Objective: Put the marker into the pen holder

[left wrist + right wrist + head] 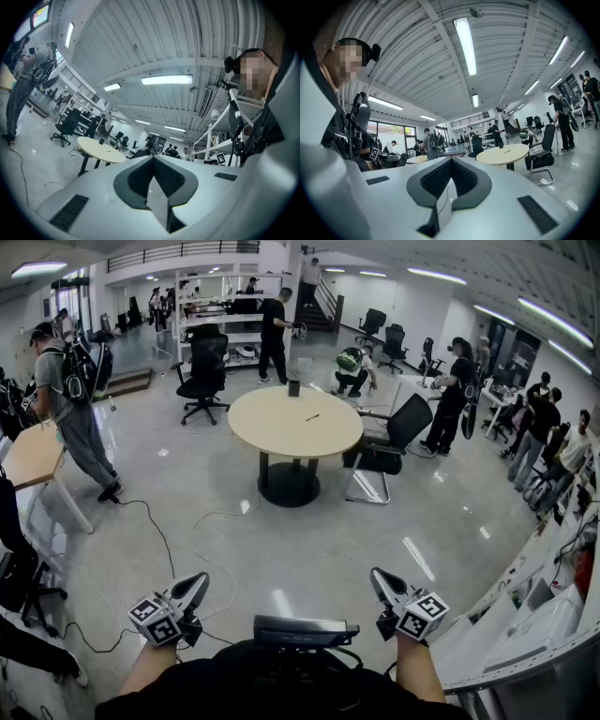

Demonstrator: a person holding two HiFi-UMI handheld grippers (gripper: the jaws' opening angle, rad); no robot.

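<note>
A dark marker (312, 417) lies on the round beige table (281, 432) far across the room. A small dark pen holder (293, 387) stands at that table's far edge. My left gripper (194, 590) and my right gripper (382, 583) are held low in front of my body, several steps from the table. Both point toward it, shut, with nothing between the pads. The left gripper view shows its closed jaws (153, 157) and the table (101, 149) small at left. In the right gripper view the closed jaws (451, 159) sit below the table (508, 152), the pen holder (500, 145) and the marker (506, 151).
A cable (202, 531) trails over the glossy floor between me and the table. A black chair (384, 446) stands right of the table and an office chair (204, 376) behind it to the left. Several people stand around the room. A desk (33, 456) is at left, benches at right.
</note>
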